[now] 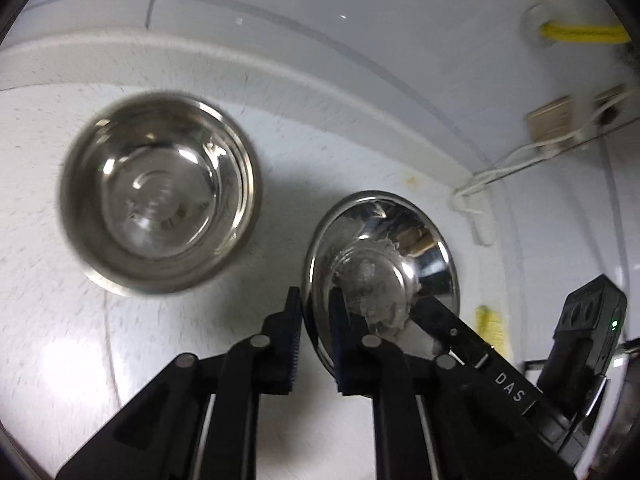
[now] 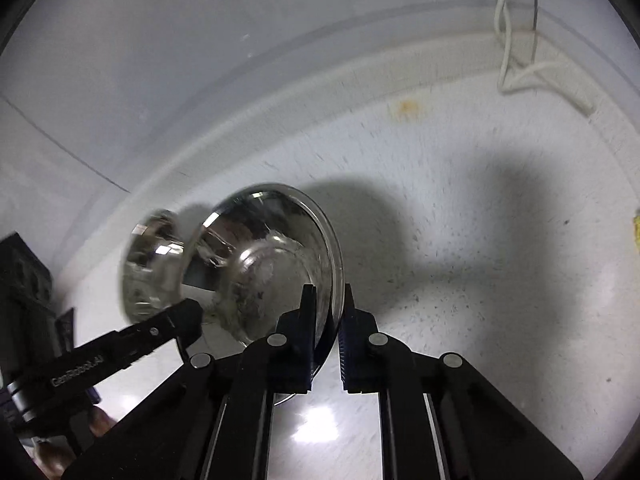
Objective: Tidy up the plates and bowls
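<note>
A steel bowl (image 1: 160, 194) stands upright on the white speckled floor at the left of the left wrist view. A second steel bowl (image 1: 404, 248) is held on edge above the floor. My left gripper (image 1: 316, 312) is shut on its near rim. My right gripper (image 2: 327, 304) is shut on the opposite rim of the same held bowl (image 2: 264, 264), and its finger (image 1: 448, 324) reaches in from the right. In the right wrist view the standing bowl (image 2: 150, 264) shows blurred behind the held one, with my left gripper's finger (image 2: 176, 322) at the lower left.
A white baseboard (image 1: 280, 68) and wall curve behind the bowls. White cables (image 1: 520, 156) and wall sockets (image 1: 552, 120) are at the right, with a yellow cord (image 1: 580, 34) above. A yellow mark (image 1: 490, 326) is on the floor.
</note>
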A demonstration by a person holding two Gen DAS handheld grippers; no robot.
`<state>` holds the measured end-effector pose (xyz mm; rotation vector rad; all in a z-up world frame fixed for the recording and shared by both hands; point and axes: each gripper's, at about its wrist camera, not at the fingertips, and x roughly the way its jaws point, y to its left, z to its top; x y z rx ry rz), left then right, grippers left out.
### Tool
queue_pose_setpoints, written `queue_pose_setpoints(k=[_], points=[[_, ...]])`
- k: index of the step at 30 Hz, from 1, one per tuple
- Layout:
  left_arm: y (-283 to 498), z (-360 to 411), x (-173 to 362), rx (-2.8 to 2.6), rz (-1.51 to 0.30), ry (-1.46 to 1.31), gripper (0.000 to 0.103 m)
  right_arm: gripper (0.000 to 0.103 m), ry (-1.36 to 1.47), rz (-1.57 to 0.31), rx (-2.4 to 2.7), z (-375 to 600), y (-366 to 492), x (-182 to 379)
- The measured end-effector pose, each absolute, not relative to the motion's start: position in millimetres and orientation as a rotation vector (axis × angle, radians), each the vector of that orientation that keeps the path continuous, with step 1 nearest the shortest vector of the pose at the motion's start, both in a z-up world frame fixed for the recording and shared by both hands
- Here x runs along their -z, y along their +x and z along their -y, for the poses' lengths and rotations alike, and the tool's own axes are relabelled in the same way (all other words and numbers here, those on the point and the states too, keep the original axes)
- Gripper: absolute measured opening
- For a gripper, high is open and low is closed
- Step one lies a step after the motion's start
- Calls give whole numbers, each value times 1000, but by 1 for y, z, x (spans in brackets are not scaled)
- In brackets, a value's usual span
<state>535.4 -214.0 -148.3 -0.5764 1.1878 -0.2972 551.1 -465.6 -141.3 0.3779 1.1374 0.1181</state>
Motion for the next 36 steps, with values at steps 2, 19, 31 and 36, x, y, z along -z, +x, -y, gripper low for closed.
queue_pose_setpoints(k=[2,19,31,36], points=[[518,208,123,317,-1153,-572,12,9,380,-1098,-124,463,536,118],[271,143,70,482,-1146,-483,12,12,341,-1050,-196,410,272,58],[241,158,166,365,-1307,-374,12,12,366,-1255,-139,407,237,141],[239,162,167,349,-1296,-375,12,12,363,-1247,-153,415,235,142]])
